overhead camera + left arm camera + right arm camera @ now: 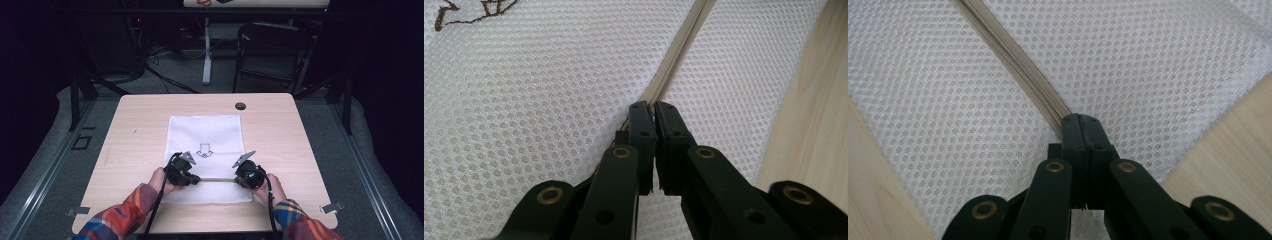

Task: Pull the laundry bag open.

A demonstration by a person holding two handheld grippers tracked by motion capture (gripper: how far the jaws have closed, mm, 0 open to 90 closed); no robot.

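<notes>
White mesh bag lying flat mid-table, long axis running from near edge to far edge, zipper parallel to the near edge; left gripper and right gripper pinched closed on the zipper ends, hiding any pull tab.

A mesh bag lies on the table, its zipper along the near edge.

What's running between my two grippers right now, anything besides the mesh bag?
Just the zipper: in the high view it runs straight from the left gripper to the right gripper across the white mesh bag, nothing else on that stretch.
</notes>
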